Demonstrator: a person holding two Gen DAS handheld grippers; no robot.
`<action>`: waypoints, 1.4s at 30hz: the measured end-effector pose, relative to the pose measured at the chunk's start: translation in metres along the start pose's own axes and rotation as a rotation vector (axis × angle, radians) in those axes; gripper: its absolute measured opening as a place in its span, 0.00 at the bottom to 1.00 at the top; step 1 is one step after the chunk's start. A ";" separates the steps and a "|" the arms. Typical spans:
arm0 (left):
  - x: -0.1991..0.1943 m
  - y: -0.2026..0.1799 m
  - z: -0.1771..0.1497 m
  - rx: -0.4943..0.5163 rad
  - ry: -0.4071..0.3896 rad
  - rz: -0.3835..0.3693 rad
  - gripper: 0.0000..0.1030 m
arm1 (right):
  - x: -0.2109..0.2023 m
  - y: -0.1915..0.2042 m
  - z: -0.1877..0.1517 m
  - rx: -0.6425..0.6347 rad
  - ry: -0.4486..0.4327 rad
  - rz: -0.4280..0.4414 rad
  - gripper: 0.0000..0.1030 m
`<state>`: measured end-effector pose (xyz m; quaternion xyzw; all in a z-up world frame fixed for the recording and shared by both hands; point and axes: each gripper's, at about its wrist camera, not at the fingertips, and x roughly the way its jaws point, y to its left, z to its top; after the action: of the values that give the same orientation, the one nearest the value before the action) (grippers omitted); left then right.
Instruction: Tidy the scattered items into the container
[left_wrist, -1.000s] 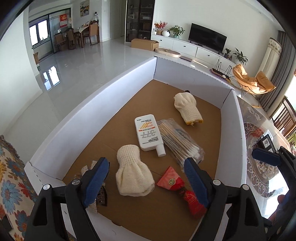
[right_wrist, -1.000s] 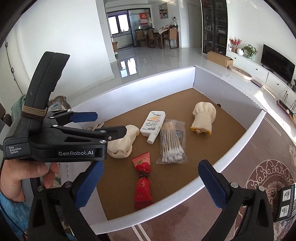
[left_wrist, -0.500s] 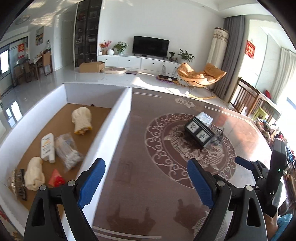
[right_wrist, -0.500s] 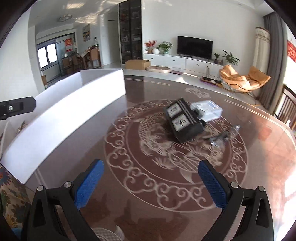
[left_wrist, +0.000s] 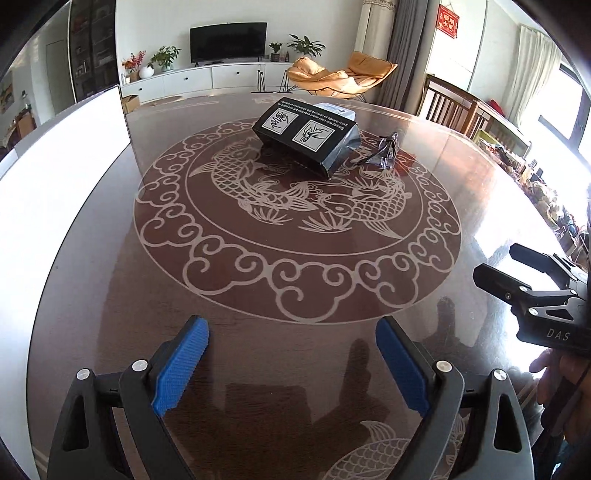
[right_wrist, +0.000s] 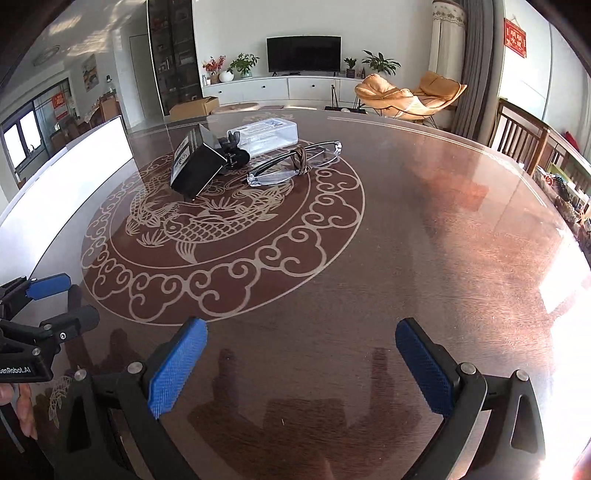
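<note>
A black box with white pictograms lies on the dark table, seen also in the right wrist view. Behind it lies a clear plastic case. Clear glasses with a brown hair tie lie beside it, also in the left wrist view. A black clip sits by the box. The white container wall stands at left. My left gripper is open and empty, low over the table. My right gripper is open and empty, to the right of the left one.
The table has an etched fish medallion. Wooden chairs stand at the far right edge. The right gripper's body shows at the right of the left wrist view; the left one's at the left of the right wrist view.
Both grippers have swung away from the container's inside to face the table's middle. The box, case and glasses now lie ahead; the items in the container are out of view.
</note>
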<state>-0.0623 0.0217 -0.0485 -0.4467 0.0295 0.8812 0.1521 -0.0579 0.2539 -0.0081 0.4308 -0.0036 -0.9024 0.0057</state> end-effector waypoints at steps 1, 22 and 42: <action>0.001 0.000 0.001 0.000 0.000 0.002 0.90 | 0.002 0.002 0.000 -0.006 0.010 -0.004 0.99; 0.006 -0.008 0.000 0.051 0.039 0.067 1.00 | 0.014 0.003 -0.001 -0.005 0.059 -0.020 1.00; 0.007 -0.008 0.002 0.049 0.039 0.070 1.00 | 0.014 0.003 -0.001 -0.004 0.059 -0.020 0.99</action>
<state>-0.0652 0.0315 -0.0525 -0.4588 0.0696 0.8761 0.1311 -0.0661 0.2511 -0.0197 0.4573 0.0030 -0.8893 -0.0024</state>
